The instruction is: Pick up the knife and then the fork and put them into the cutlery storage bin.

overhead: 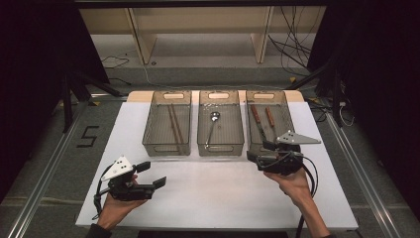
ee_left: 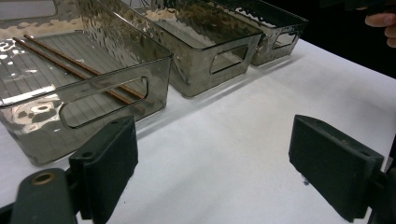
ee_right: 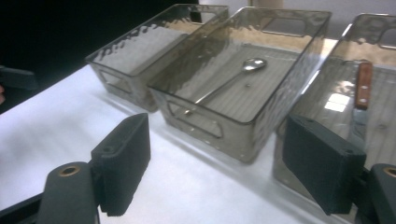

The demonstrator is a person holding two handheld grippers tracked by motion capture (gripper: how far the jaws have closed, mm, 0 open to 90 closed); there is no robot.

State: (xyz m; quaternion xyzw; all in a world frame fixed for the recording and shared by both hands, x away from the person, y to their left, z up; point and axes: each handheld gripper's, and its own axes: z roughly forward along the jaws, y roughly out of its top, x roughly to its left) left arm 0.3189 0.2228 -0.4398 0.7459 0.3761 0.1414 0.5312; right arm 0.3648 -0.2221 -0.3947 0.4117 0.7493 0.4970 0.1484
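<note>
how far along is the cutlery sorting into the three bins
It looks almost or fully done: the chopsticks lie in the left bin, the spoon in the middle bin, and two wooden-handled utensils in the right bin. Nothing is in hand: the left tool and the right tool are both open and empty. No loose cutlery shows on the table.

Black "5" marked on floor [overhead: 87, 136] left of table.

Dim room, white table [overhead: 213, 193] brightly lit from above, glare on clear bins [ee_left: 196, 32], soft focus, dark edges.
</note>
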